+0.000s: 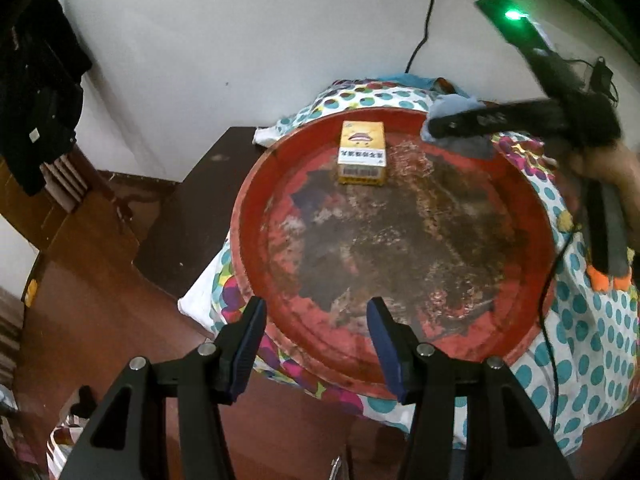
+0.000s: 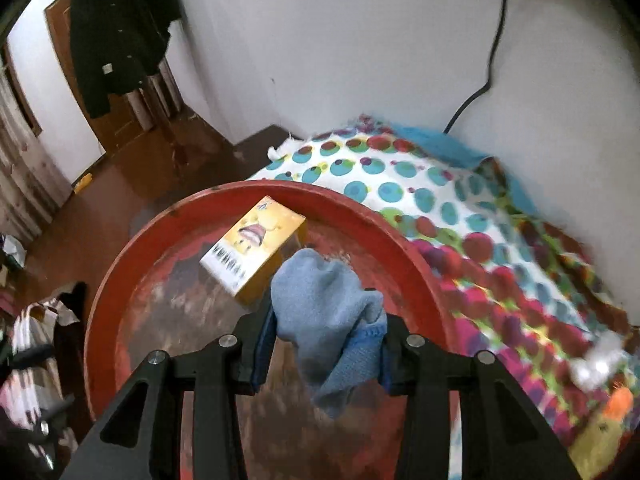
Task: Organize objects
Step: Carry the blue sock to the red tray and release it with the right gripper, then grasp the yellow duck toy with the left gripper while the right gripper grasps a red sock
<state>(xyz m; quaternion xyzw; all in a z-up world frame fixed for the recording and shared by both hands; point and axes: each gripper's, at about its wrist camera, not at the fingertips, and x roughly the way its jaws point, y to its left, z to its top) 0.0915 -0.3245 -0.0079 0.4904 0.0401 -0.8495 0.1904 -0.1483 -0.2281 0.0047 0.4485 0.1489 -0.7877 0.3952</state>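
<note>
A worn round red tray (image 1: 248, 216) (image 2: 108, 280) lies on a dotted bed cover (image 1: 592, 328). At its far side a yellow box (image 1: 362, 152) (image 2: 256, 248) lies flat. My left gripper (image 1: 316, 308) hangs open over the tray's near rim with nothing between its fingers. My right gripper (image 2: 326, 320) is shut on a crumpled blue cloth (image 2: 320, 296), which hangs above the tray just beside the box. In the left wrist view the right gripper (image 1: 434, 124) reaches in from the upper right with the blue cloth (image 1: 452, 104) above the tray's far right rim. A hand (image 1: 612, 168) holds it.
The bed cover (image 2: 400, 192) runs along a white wall. A black cable (image 1: 548, 292) trails over the cover right of the tray. Something orange (image 2: 618, 400) lies on the cover at the right. A dark wooden table (image 1: 192, 208) stands left of the bed, and a dark coat (image 2: 116, 40) hangs at the door.
</note>
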